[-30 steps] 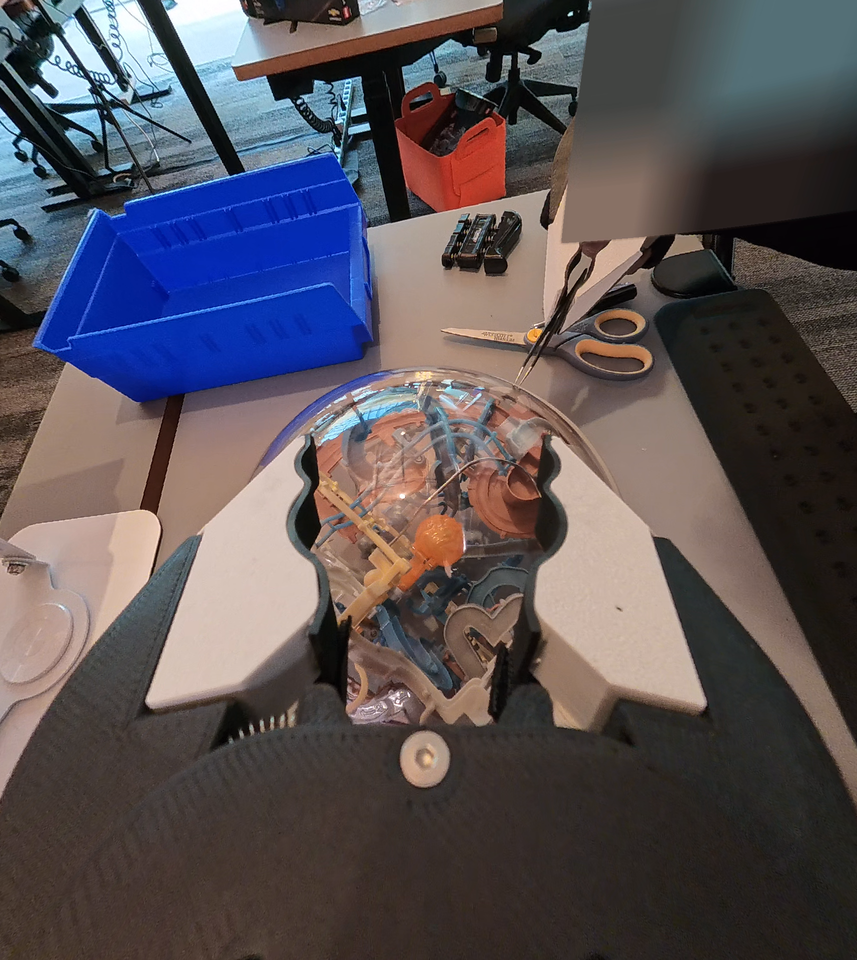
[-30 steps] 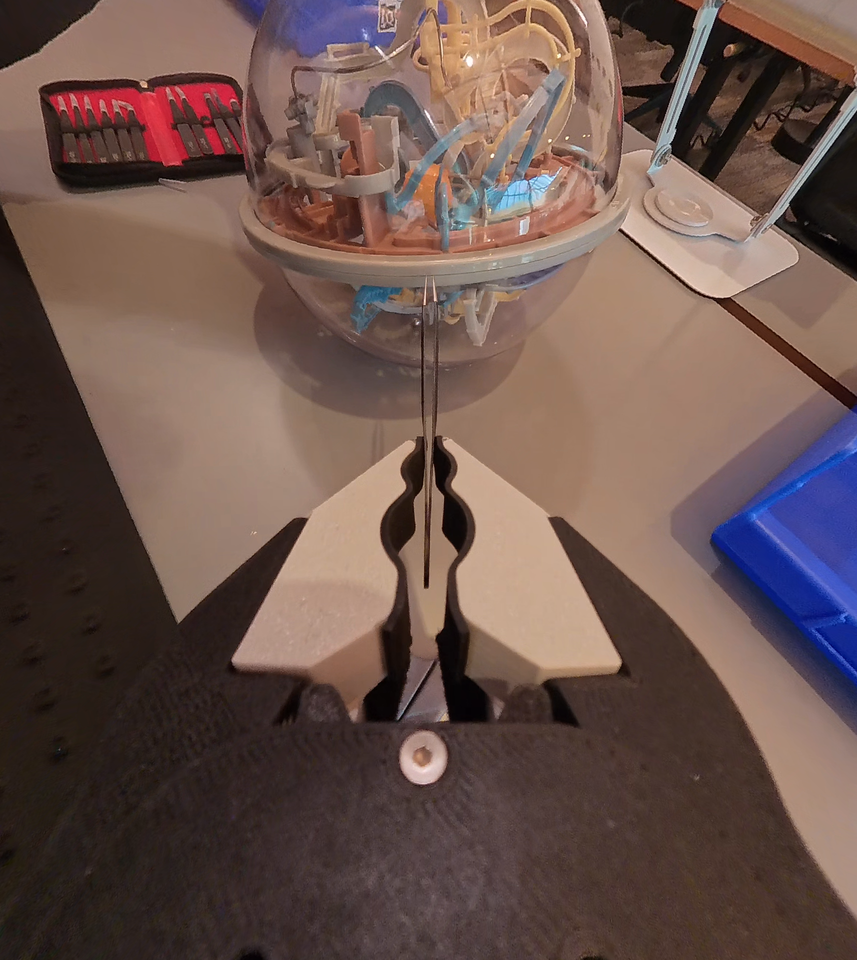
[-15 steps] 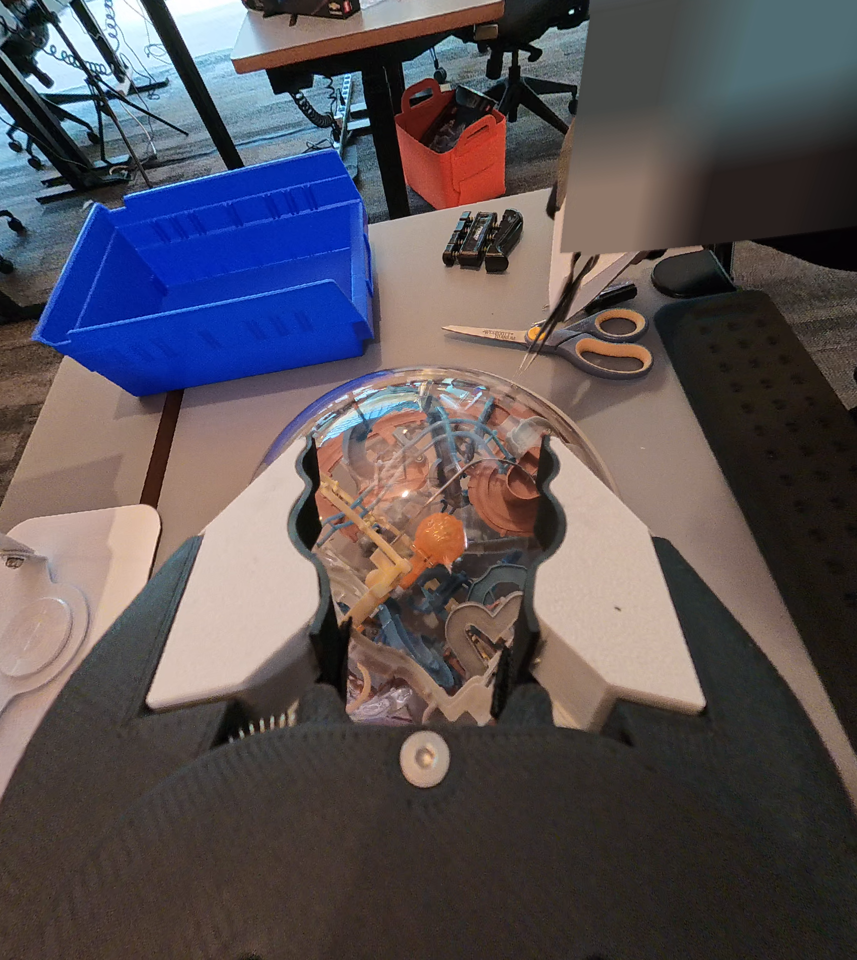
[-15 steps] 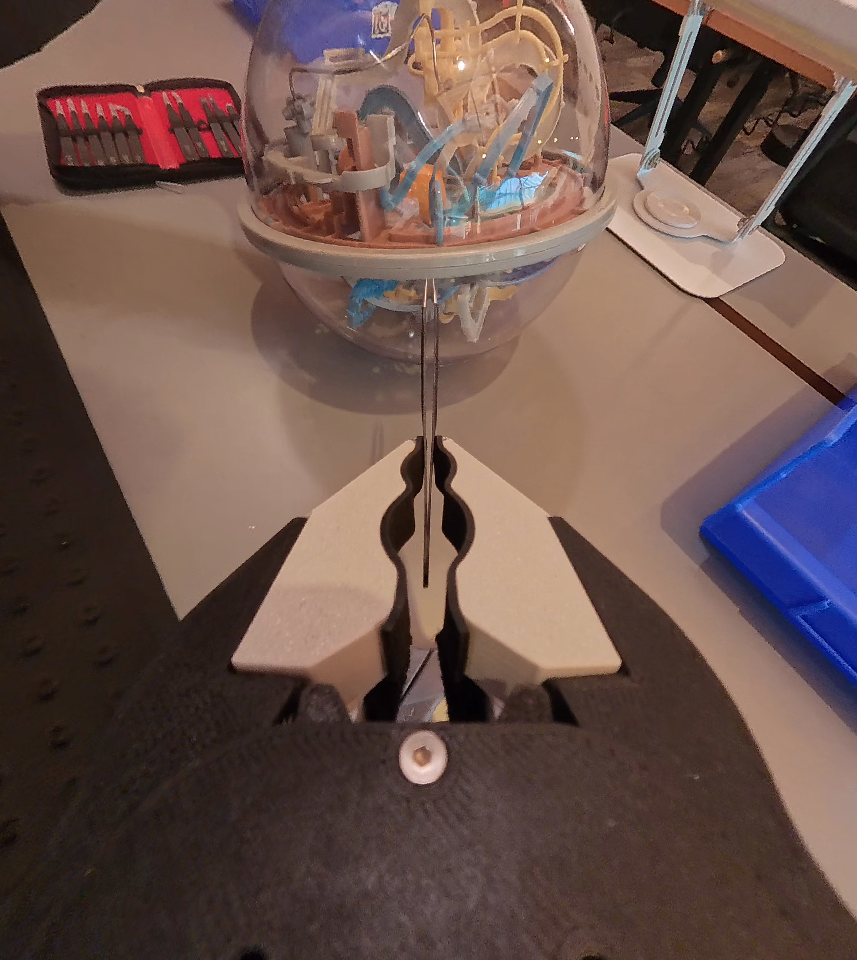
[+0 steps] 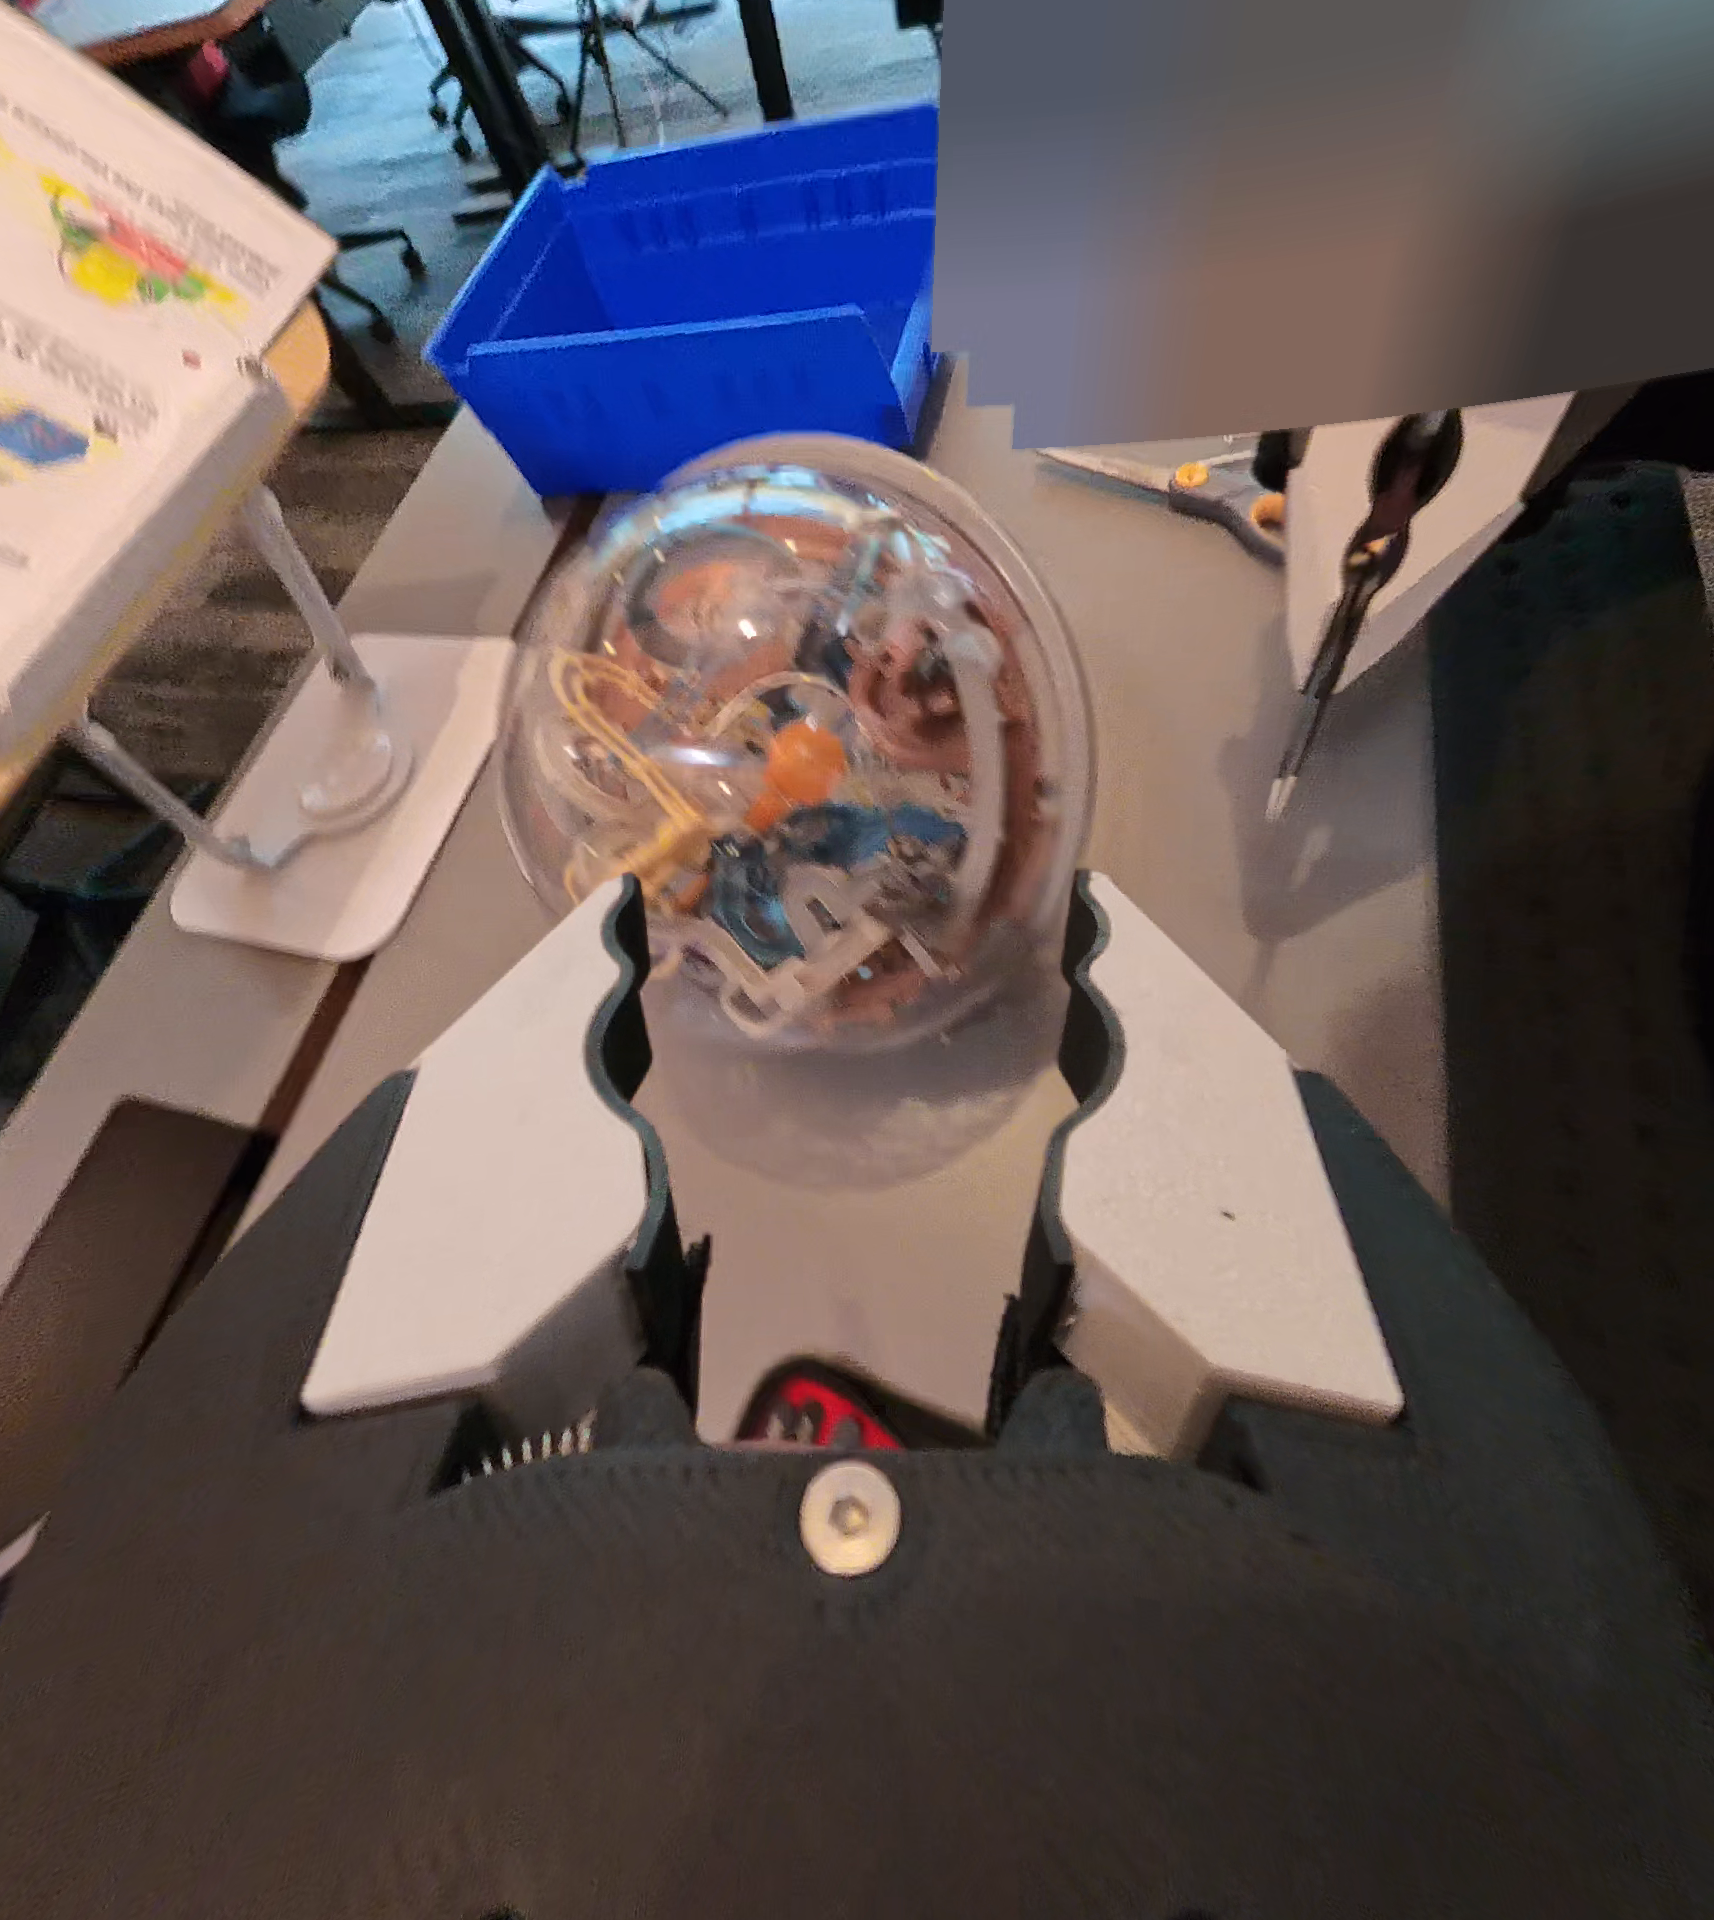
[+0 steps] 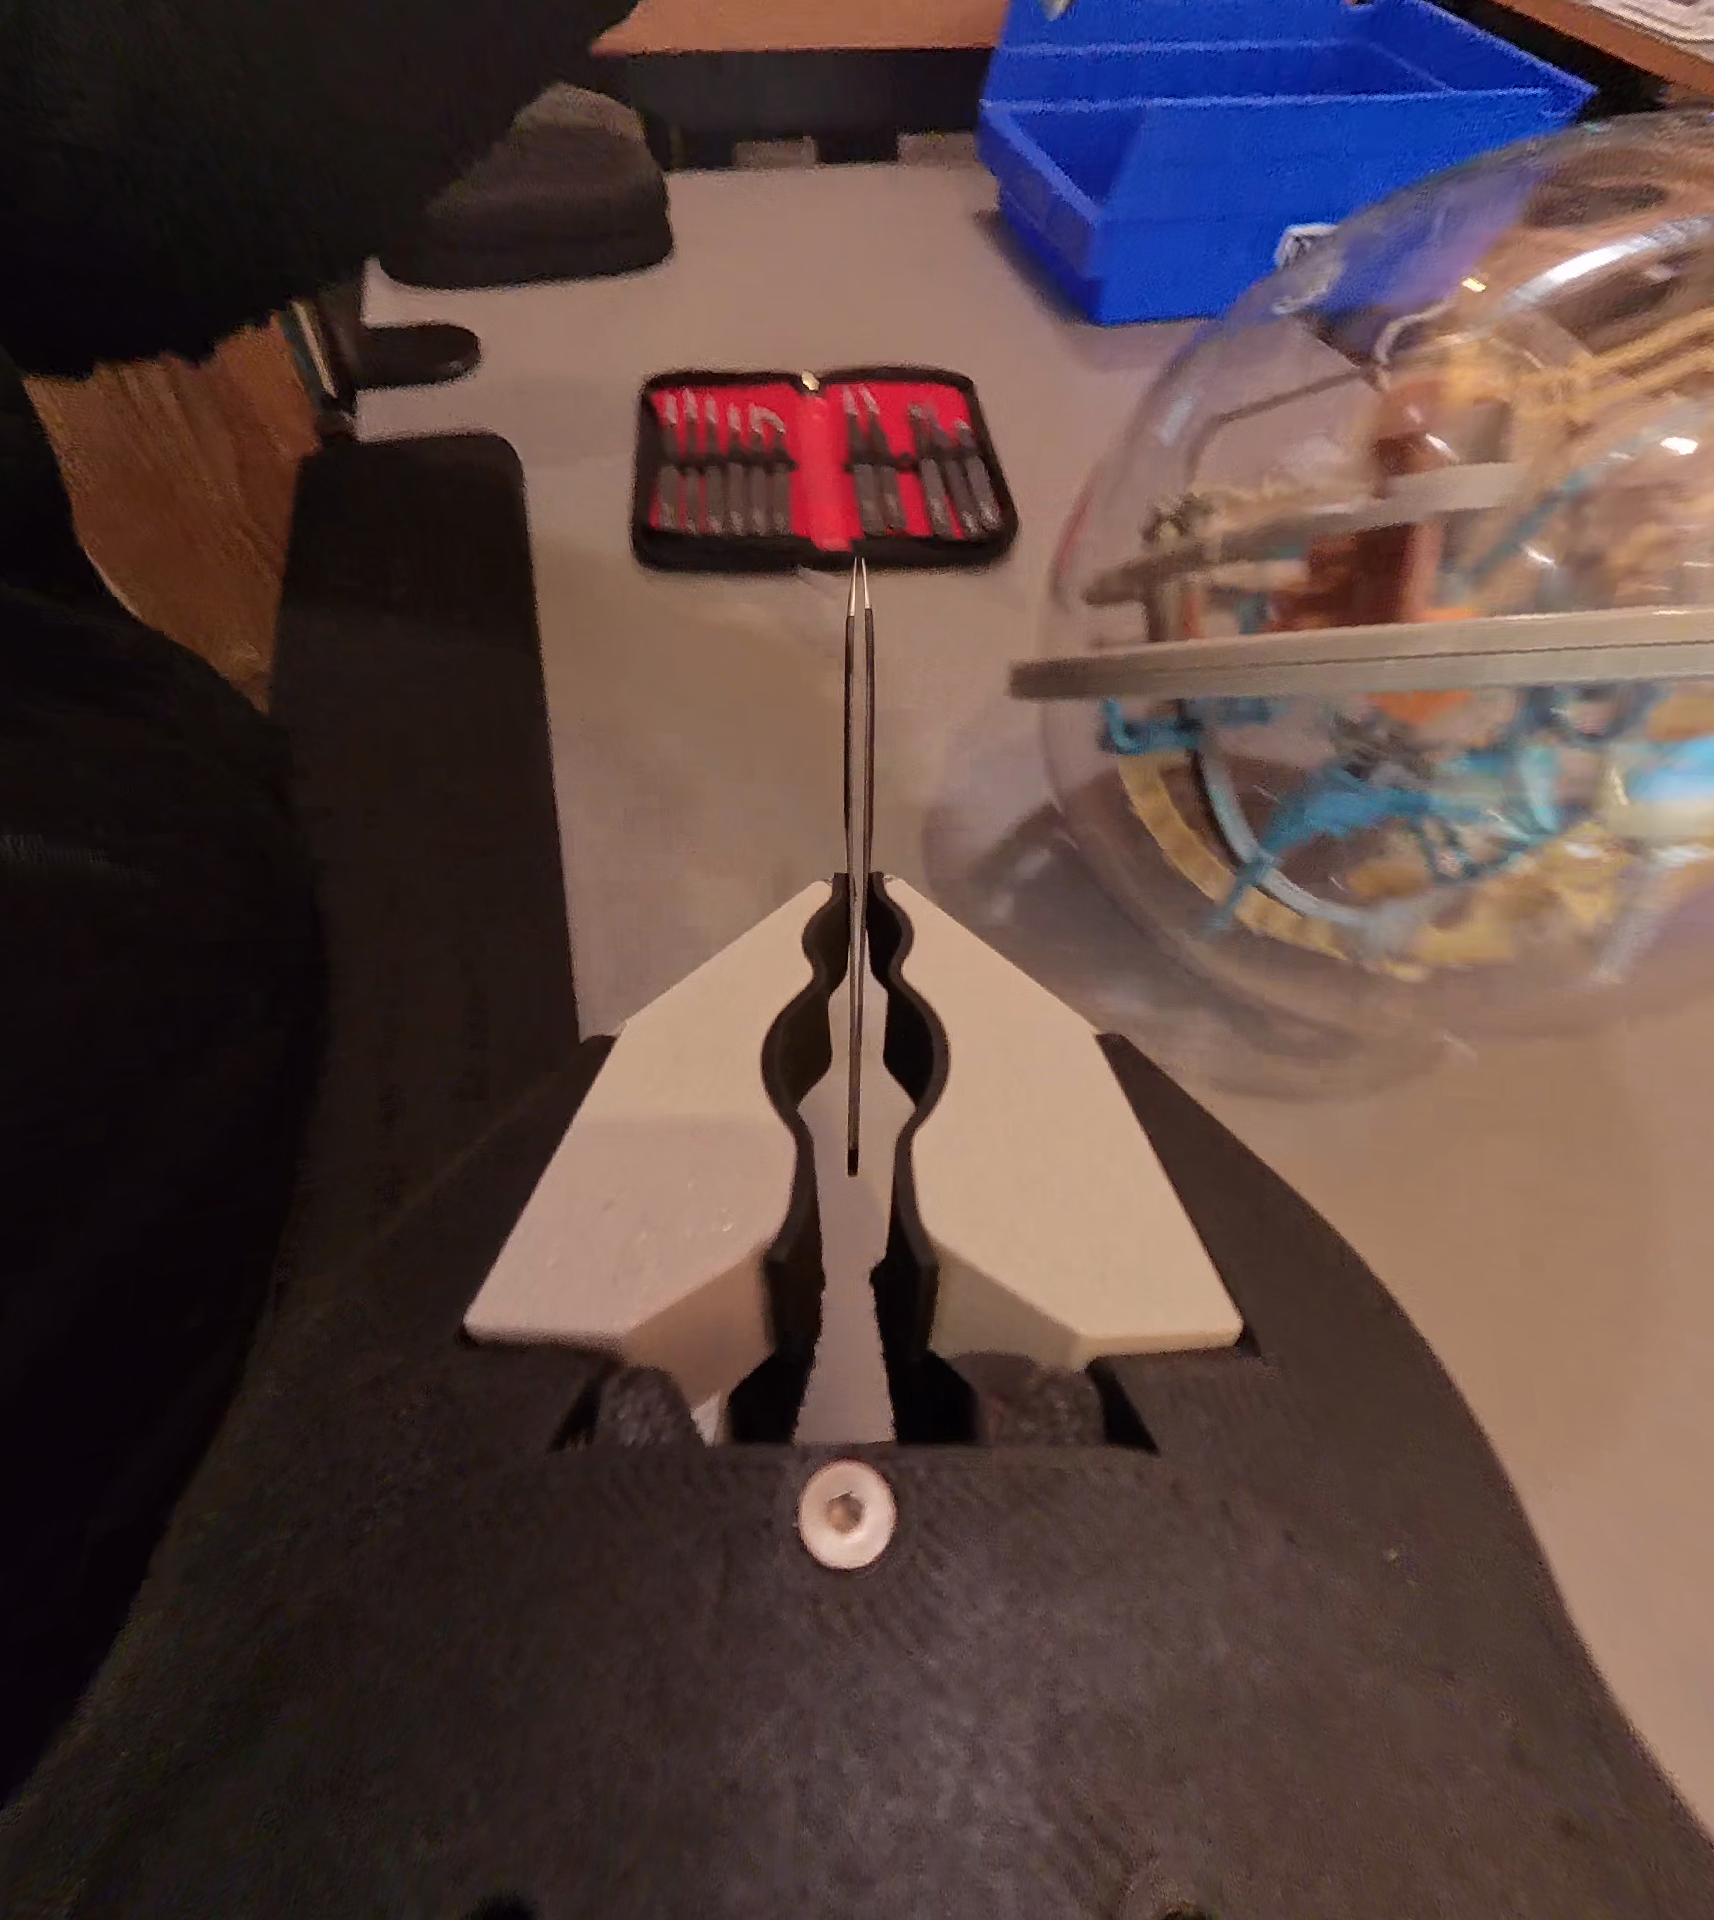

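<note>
Both fingers of the left gripper (image 5: 858, 925) stand wide apart and hold nothing — the clear plastic maze sphere with coloured tracks inside (image 5: 796, 769) sits on the grey bench (image 5: 1196, 665) just past their tips, at the centre of the left wrist view, and whether the tips touch it cannot be told. Behind the sphere, at upper centre, is a blue plastic bin (image 5: 687, 332). At the left edge a white flat-based stand (image 5: 313, 821) carries a tilted white board with printed sheets (image 5: 53, 312). To the right of the sphere the right gripper (image 5: 1393, 499) shows farther off, with thin black tweezers (image 5: 1326, 665) pointing down toward the bench, well apart from the sphere. Orange-handled scissors (image 5: 1206, 488) lie on the bench behind it, partly hidden. Low between the left fingers a bit of red and black shows.

In the right wrist view the right fingers (image 6: 718, 1101) are closed on the tweezers, which run straight up the middle of the frame; their tips are close together and end just in front of an open black zip case lined in red with rows of small tools (image 6: 822, 468), lying at upper centre. The sphere fills the right side, blurred, with a grey band round its middle. A black padded mat (image 6: 417, 727) runs along the left, with a dark sleeve beside it.
</note>
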Motion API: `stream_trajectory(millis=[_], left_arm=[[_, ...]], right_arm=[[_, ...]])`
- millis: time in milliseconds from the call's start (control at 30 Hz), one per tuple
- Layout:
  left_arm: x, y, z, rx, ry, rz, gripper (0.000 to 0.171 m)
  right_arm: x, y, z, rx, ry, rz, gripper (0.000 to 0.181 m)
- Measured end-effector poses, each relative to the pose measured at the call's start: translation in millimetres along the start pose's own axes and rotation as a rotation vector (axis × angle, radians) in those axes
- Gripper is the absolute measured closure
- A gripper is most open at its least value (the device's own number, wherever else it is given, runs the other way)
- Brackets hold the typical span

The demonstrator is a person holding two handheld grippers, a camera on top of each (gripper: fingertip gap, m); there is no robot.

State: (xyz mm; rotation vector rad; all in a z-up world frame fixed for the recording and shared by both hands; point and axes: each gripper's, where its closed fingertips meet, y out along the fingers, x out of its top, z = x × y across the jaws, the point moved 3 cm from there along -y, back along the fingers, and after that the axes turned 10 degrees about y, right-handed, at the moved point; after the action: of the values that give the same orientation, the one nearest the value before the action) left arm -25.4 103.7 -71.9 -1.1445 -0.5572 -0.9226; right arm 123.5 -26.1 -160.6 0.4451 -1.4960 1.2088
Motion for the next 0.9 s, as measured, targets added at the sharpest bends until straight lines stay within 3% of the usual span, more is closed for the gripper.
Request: stream_trajectory(millis=[167,333,700,900], left_arm=[[-42,-42,-55,0.029,-0.095,-0.011,0.105],[-64,-48,-103,-0.036,-0.135,-0.052,0.113],[-96,-52,-125,-0.053,-0.223,-0.099,0.163],[-111,-66,-137,-0.063,-0.403,-0.174,0.170]], right_arm=[[21,69,19,0.117,0.048,0.046,0.181],[35,120,36,0.254,0.114,0.079,0.181],[51,156,63,0.403,0.128,0.117,0.181],[57,174,69,0.383,0.092,0.117,0.180]])
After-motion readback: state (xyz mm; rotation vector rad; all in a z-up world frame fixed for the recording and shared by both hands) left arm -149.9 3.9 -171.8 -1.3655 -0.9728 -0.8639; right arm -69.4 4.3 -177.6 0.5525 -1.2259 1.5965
